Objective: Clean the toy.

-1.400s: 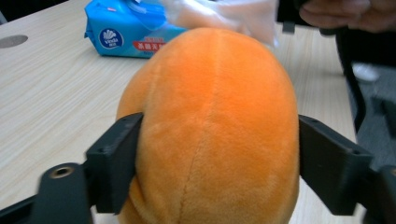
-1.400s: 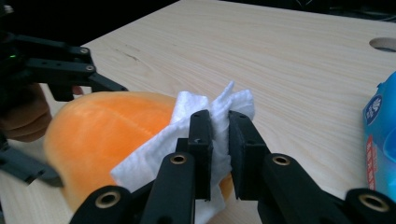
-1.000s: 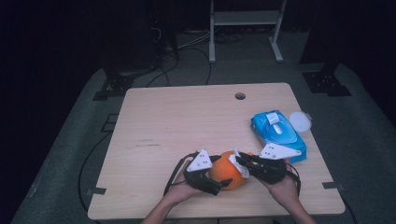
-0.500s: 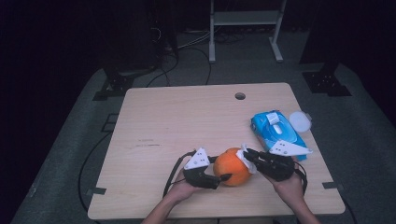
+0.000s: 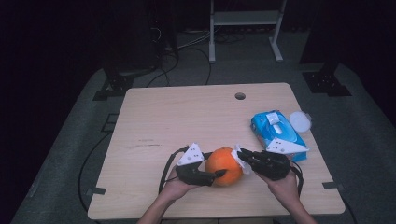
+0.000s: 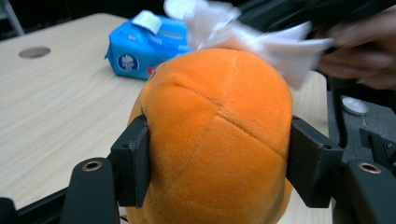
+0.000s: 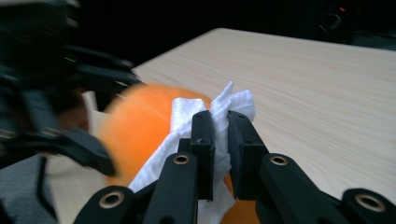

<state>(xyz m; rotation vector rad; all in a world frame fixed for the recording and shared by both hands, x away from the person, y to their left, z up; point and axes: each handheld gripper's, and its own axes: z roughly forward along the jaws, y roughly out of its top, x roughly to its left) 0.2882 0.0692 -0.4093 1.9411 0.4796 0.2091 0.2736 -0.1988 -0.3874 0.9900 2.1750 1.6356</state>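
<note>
The left gripper (image 6: 219, 154) is squeezing an orange plush ball (image 6: 215, 140) between its 2 jaws, which have just been closing onto it, near the table's (image 5: 187, 116) front edge. The right gripper (image 7: 220, 126) is pinching a white wipe (image 7: 187, 116) against the ball's top. A blue wipes pack (image 6: 140, 51) is lying behind, its round logo too blurred to read.

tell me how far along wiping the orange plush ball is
Done: a white wipe is out of the blue pack and pinched in the right tool; the left tool clamps the orange plush ball. In hand: wipe touching the ball's top. Left: the rest of the wiping, probably.
</note>
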